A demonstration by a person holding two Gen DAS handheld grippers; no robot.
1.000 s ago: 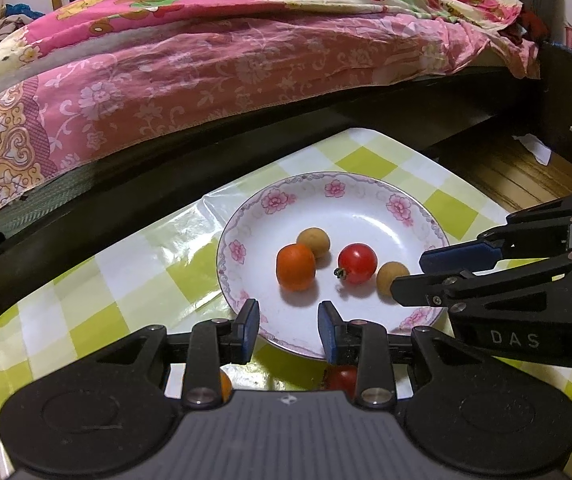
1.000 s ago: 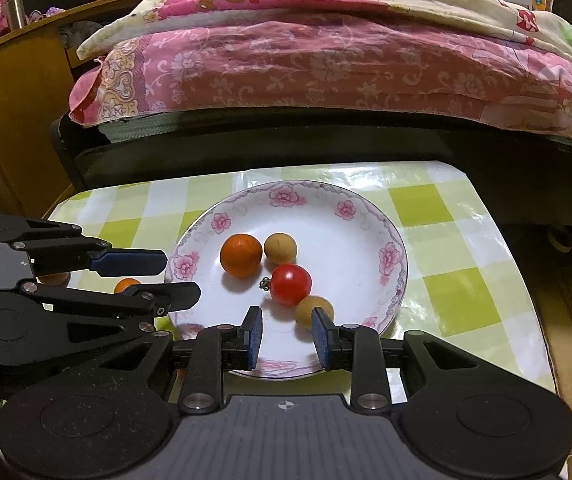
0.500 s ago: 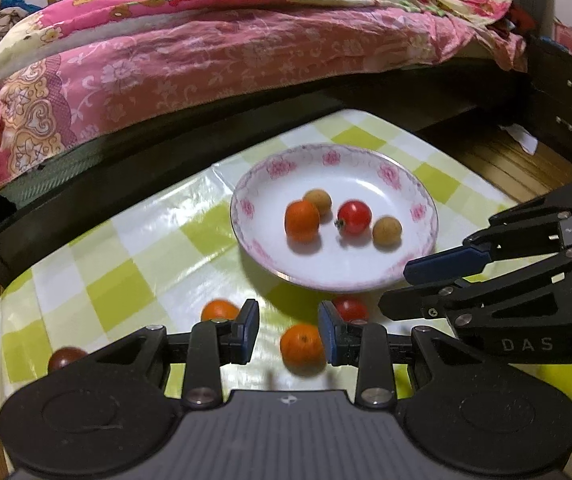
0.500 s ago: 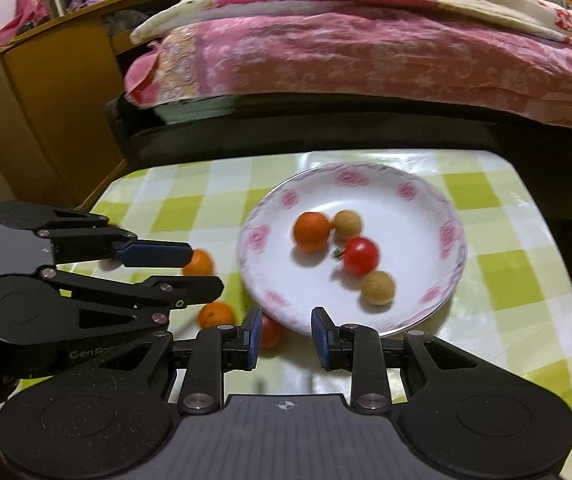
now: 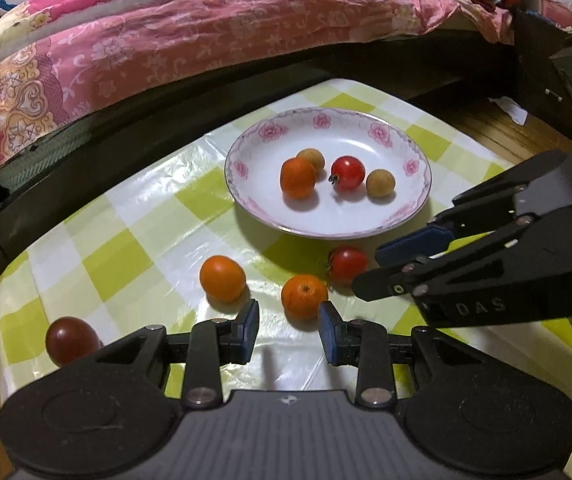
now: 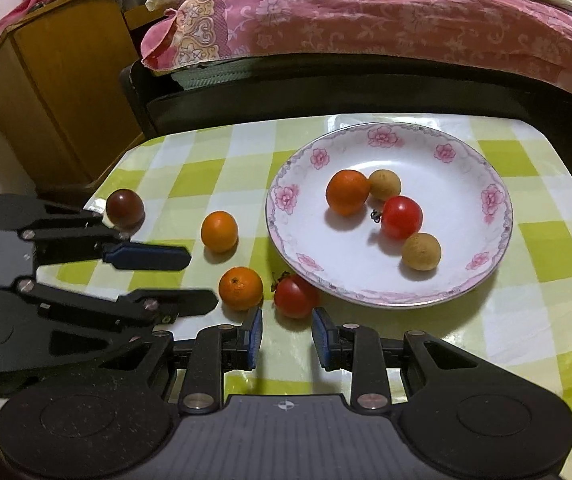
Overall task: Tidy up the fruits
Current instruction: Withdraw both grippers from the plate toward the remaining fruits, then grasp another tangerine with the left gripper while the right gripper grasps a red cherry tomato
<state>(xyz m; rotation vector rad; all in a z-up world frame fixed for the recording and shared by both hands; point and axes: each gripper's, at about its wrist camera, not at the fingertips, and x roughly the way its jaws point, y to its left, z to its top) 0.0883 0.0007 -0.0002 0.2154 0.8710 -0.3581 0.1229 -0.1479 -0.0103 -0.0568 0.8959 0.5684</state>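
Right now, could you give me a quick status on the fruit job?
Both grippers, left and right, open, empty. Four fruits on plate; four on tablecloth. Nothing blocking.

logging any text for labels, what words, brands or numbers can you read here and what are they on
"DAS": pale letters on the black body of the right tool, seen from the left wrist view; a letter before the D may be cut off.
Left tool: no print readable in the right wrist view.
Plate, tablecloth, bedding: patterns only, no words.

three oranges, three tomatoes, two longans, one plate
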